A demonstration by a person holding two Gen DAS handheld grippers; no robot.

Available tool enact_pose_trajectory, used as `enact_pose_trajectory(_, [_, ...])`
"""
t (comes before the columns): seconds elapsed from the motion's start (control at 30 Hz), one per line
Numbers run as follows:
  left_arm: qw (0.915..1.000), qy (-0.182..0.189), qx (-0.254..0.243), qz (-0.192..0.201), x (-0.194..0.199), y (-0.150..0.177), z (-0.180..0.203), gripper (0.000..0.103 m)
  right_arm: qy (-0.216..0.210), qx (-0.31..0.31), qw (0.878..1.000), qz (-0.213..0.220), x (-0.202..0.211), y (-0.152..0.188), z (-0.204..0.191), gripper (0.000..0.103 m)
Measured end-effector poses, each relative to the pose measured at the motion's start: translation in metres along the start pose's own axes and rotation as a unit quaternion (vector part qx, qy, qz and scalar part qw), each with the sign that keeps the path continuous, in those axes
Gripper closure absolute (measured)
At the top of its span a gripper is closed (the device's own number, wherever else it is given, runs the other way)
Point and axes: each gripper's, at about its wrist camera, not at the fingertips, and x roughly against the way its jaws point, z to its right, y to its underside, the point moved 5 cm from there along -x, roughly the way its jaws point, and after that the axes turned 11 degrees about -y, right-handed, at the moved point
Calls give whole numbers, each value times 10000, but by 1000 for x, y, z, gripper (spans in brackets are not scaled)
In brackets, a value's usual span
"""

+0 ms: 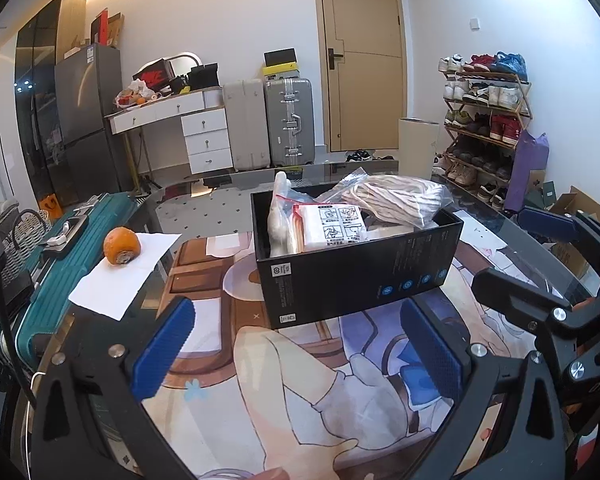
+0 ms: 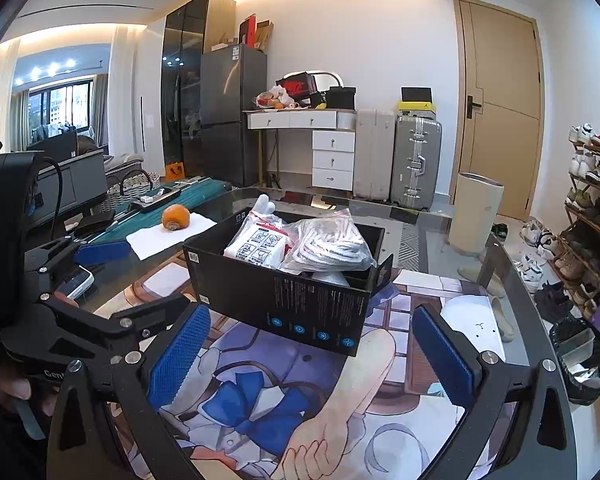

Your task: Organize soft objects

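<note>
A black cardboard box (image 1: 352,272) stands on the glass table with soft items in it: a white packet with printed pictures (image 1: 334,226), a clear bag of white cord (image 1: 400,198) and a white glove-like piece (image 1: 278,216). The box also shows in the right wrist view (image 2: 292,300), with the packet (image 2: 258,246) and the bag of cord (image 2: 332,250). My left gripper (image 1: 300,354) is open and empty, just in front of the box. My right gripper (image 2: 312,356) is open and empty, also in front of the box.
An orange fruit (image 1: 121,246) lies on a white paper sheet (image 1: 120,276) at the left. A teal suitcase (image 1: 56,268) sits beside the table. A phone (image 2: 74,282) lies at the left. A beige bin (image 2: 476,212) and a shoe rack (image 2: 592,208) stand on the right.
</note>
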Motion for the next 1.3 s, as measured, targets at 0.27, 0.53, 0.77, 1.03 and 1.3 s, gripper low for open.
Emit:
enact_pose_trajectory(0.27, [10000, 54, 67, -29, -1, 0, -2, 0, -15, -8, 10000, 16, 0, -1, -2, 1])
enact_pose_trajectory(0.53, [9997, 124, 224, -59, -3, 0, -7, 0, -9, -17, 10000, -27, 1, 0, 1, 1])
enact_pose_trajectory(0.77, [9996, 125, 229, -52, -3, 0, -8, 0, -10, -22, 10000, -19, 1, 0, 0, 0])
enact_pose_trajectory(1.03, [9996, 123, 260, -46, -3, -2, -9, 0, 1, -28, 10000, -26, 2, -1, 1, 0])
enact_pose_trajectory(1.3, [9995, 118, 280, -38, -3, -2, -10, 0, 14, -27, 10000, -28, 2, -1, 1, 0])
